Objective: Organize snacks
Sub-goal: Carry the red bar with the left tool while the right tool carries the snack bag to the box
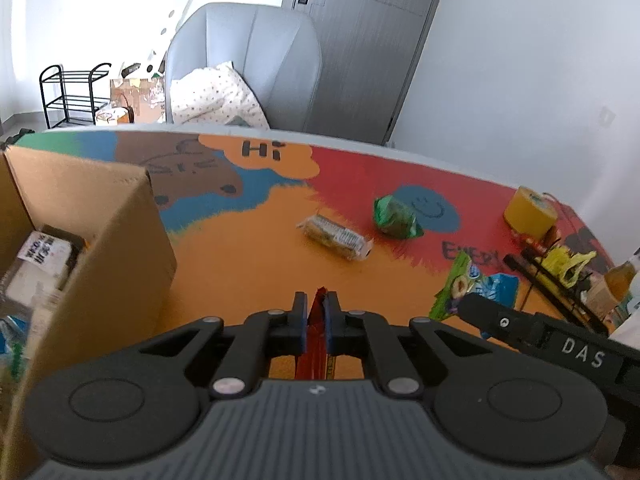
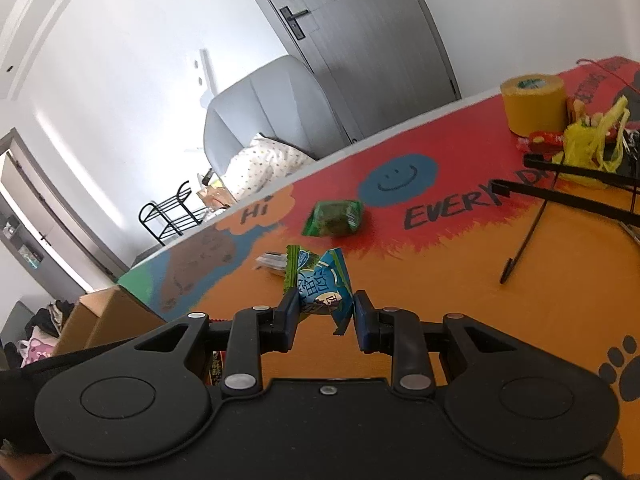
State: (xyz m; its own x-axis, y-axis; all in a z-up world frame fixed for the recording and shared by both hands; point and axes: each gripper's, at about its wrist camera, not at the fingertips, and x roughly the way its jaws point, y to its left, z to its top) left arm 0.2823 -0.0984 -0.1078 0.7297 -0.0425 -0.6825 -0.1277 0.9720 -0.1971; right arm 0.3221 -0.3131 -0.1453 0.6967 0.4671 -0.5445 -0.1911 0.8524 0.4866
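Note:
My left gripper (image 1: 316, 304) is shut on a thin red snack packet (image 1: 314, 344), held above the table just right of an open cardboard box (image 1: 100, 240) with several packets inside. My right gripper (image 2: 325, 308) is shut on a blue-and-green snack packet (image 2: 320, 284), which also shows in the left wrist view (image 1: 476, 288). On the colourful table lie a clear-wrapped biscuit pack (image 1: 336, 236) and a green snack packet (image 1: 396, 216), the latter also in the right wrist view (image 2: 334, 218).
A yellow tape roll (image 1: 530, 212) stands at the far right, with a yellow plastic bag (image 1: 568, 264), a black wire rack (image 2: 560, 196) and a bottle (image 1: 620, 276) near it. A grey armchair (image 1: 248, 64) is behind the table.

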